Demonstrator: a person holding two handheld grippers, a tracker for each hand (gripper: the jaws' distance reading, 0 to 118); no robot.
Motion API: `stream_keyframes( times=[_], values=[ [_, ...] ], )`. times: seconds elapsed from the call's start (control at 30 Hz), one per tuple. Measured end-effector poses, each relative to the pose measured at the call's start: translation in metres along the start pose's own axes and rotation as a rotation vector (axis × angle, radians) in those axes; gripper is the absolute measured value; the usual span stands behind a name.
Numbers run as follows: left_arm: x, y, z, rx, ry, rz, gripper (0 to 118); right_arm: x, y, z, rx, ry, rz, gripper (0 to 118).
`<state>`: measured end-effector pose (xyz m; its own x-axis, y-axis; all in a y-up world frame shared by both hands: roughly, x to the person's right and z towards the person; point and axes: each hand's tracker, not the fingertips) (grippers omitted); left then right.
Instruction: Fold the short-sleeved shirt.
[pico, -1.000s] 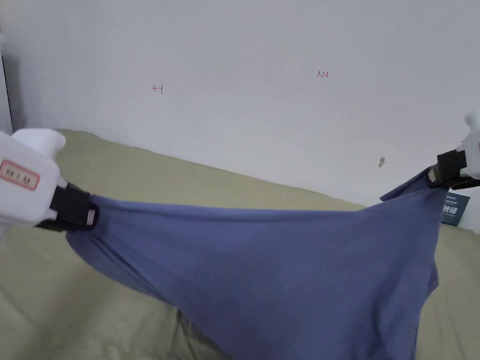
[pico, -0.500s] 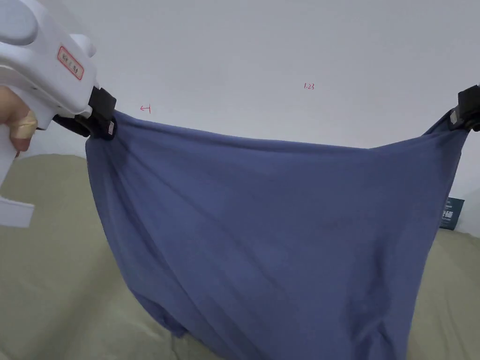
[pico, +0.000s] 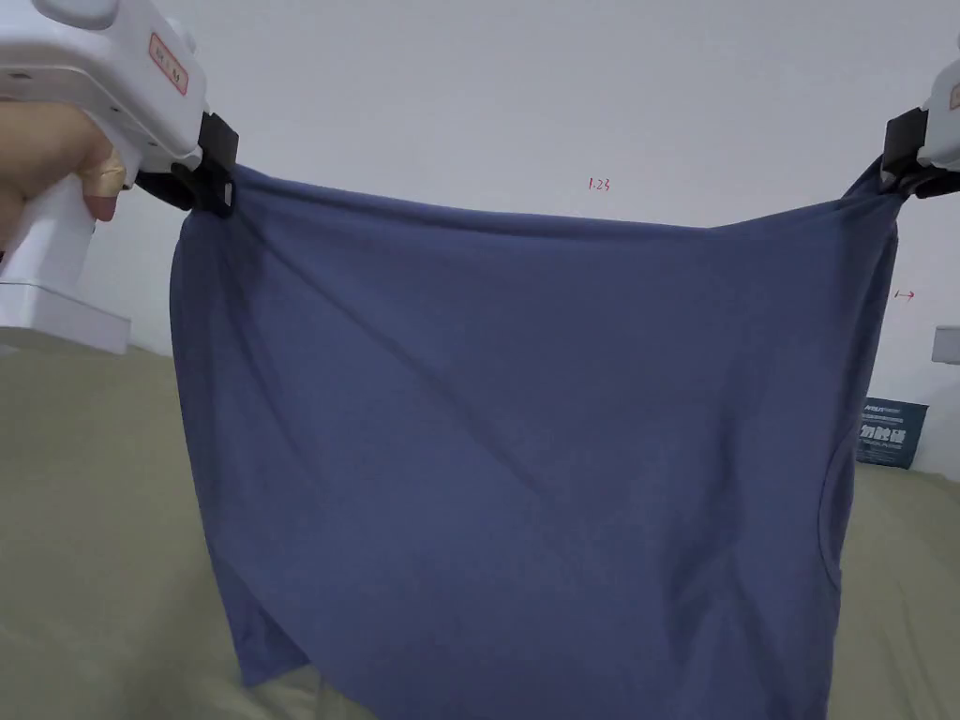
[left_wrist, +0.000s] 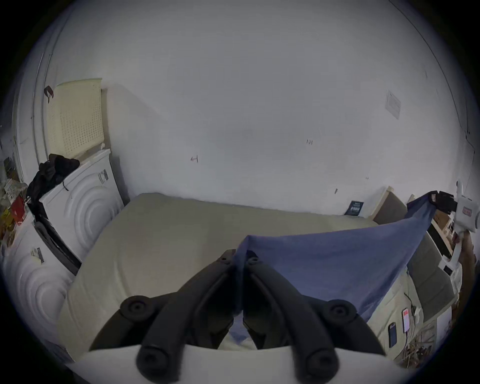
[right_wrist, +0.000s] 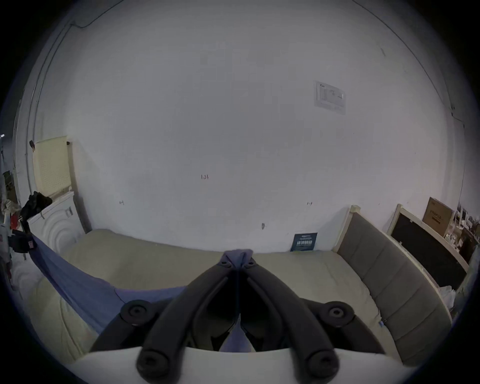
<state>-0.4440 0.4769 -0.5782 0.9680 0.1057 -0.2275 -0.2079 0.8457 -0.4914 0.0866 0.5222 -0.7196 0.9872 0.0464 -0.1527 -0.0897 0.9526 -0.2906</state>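
Observation:
A blue short-sleeved shirt (pico: 525, 450) hangs spread wide in the air over an olive-green bed (pico: 84, 525). My left gripper (pico: 217, 184) is shut on its upper left corner, high at the left of the head view. My right gripper (pico: 892, 174) is shut on the upper right corner, at about the same height. In the left gripper view the jaws (left_wrist: 239, 260) pinch the blue cloth (left_wrist: 324, 262), which stretches off to the right. In the right gripper view a tuft of cloth (right_wrist: 237, 256) sticks out past the shut tips (right_wrist: 237, 264). The shirt's lower edge hangs near the bed.
A white wall (pico: 525, 103) rises behind the bed. A dark blue sign (pico: 891, 433) leans at the wall on the right. White appliances (left_wrist: 83, 197) stand left of the bed, a grey padded headboard (right_wrist: 389, 285) to its right. Phones (left_wrist: 400, 324) lie on the bed's edge.
Both grippers have lifted the shirt from low over the bed to head height, and the cloth now hangs down flat and spread instead of sagging.

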Motion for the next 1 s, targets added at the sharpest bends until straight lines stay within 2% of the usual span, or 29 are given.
stream_keyframes(
  times=[0.13, 0.33, 0.43, 0.53, 0.7, 1.0],
  values=[
    [0.006, 0.013, -0.013, 0.017, 0.006, -0.006, 6, 0.000, 0.003, -0.007, 0.013, -0.017, -0.043, 2],
    [0.006, 0.008, -0.033, -0.019, 0.008, -0.015, 6, -0.001, -0.011, -0.015, -0.025, -0.022, -0.043, 2],
    [0.004, 0.003, -0.037, -0.051, 0.015, -0.027, 6, 0.012, -0.006, -0.047, -0.071, -0.004, -0.020, 2],
    [0.000, -0.006, -0.030, -0.093, 0.003, -0.054, 6, 0.011, -0.018, -0.030, -0.111, 0.032, -0.023, 2],
    [-0.010, -0.035, 0.002, -0.130, -0.032, -0.079, 6, 0.014, -0.042, 0.014, -0.162, 0.055, 0.074, 2],
    [-0.027, -0.142, 0.061, -0.224, -0.087, -0.087, 6, 0.027, -0.128, 0.093, -0.335, 0.081, 0.075, 2]
  ],
)
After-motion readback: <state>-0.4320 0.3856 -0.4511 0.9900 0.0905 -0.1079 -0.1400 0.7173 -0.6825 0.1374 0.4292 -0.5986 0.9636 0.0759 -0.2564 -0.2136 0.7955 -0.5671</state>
